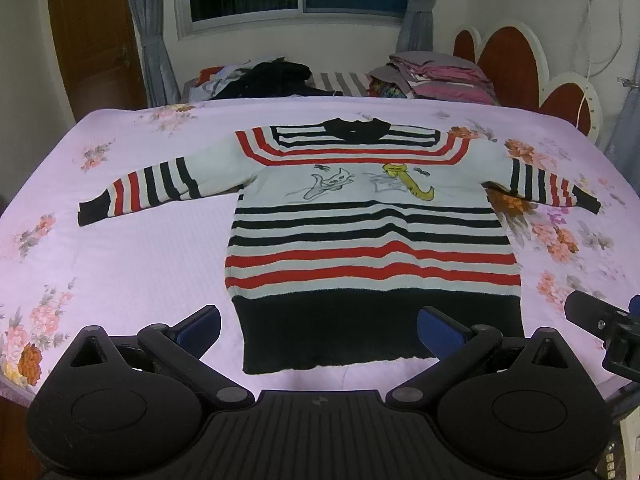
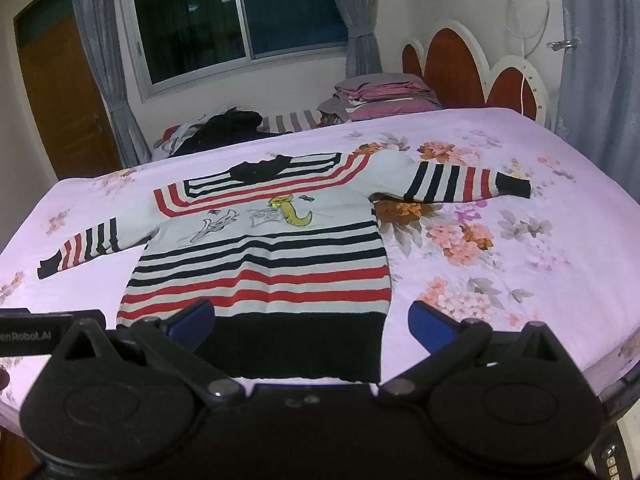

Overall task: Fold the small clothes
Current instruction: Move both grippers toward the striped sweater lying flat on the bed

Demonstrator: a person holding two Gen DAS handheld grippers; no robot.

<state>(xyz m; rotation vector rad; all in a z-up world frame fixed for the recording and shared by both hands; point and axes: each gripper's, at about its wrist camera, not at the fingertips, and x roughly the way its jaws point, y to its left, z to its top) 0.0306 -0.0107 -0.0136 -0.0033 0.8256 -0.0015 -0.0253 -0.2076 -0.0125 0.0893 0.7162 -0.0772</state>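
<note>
Striped sweater (image 1: 368, 236) lies flat on the bed (image 1: 132, 264), sleeves out. Left tongs (image 1: 319, 326) and right tongs (image 2: 312, 320) both hang released, gripping nothing.

— What's behind the bed?
— A dark sliding glass window (image 2: 236, 20) between grey curtains (image 2: 100, 48), cream walls, and a brown wooden door (image 1: 96, 36) on the left.
— And the right?
— A red scalloped headboard with white trim (image 2: 460, 68), with folded pink and grey bedding (image 1: 440, 76) stacked beside it.
</note>
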